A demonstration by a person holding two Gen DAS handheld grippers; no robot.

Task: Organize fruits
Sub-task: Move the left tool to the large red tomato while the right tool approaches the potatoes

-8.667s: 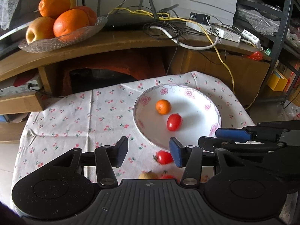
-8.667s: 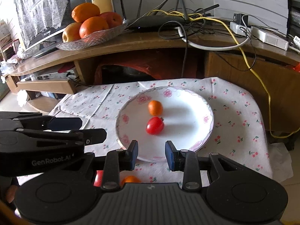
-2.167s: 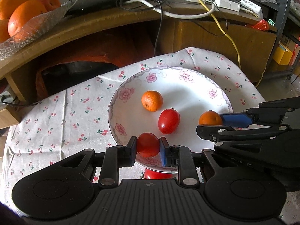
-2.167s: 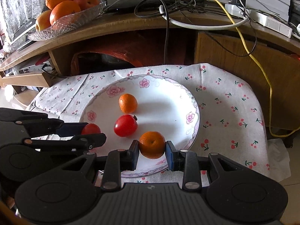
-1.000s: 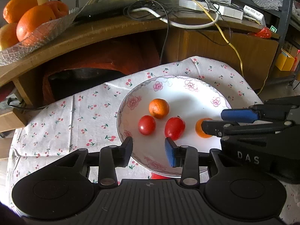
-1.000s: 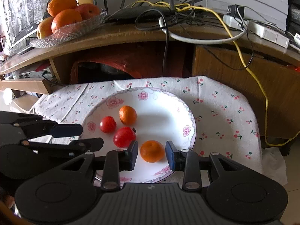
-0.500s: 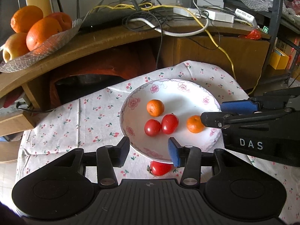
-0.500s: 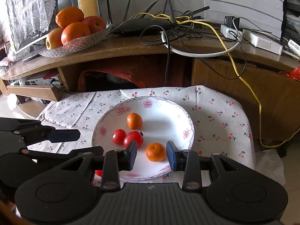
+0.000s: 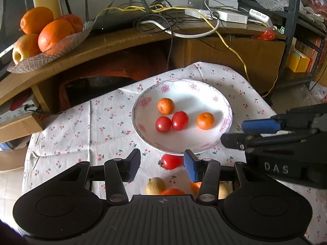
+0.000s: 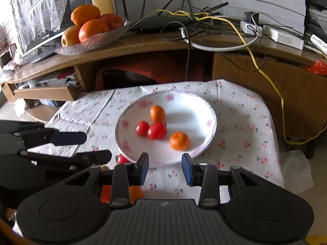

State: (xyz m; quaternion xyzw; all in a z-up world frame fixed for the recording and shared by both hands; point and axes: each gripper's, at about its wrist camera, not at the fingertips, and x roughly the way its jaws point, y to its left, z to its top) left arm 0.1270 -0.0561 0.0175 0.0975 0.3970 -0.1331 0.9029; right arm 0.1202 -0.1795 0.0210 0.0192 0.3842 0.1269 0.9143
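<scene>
Both grippers are pulling back from the plate compared with the frames a moment ago, and the 2 fruits they were carrying 2 seconds back are now lying on the white floral plate [image 9: 225, 110]; so the plate is holding 4 where it held 2 at the start.

Going left to right across the left wrist view: the left gripper [image 9: 162, 164] is sitting at lower centre, its jaws standing apart and gripping nothing; between and just beyond them, a loose red tomato [image 9: 171, 161] is lying on the cherry-print cloth [image 9: 85, 126] right at the plate's near rim; on the plate at centre, 2 tomatoes [image 9: 163, 124] are touching each other, with 1 small orange [image 9: 166, 106] above them and another orange [image 9: 205, 120] to the right; the right gripper [image 10: 165, 168] is coming in from the right edge, also spread wide and empty.

A yellowish fruit [image 9: 155, 185] and more orange pieces are showing at the bottom, partly hidden by the left gripper's body.

The step in hand looks like returning for the next pick; the next move probably calls for lowering the left gripper over the loose tomato, closing gently so it is not rolling away, then lifting it over the rim.
</scene>
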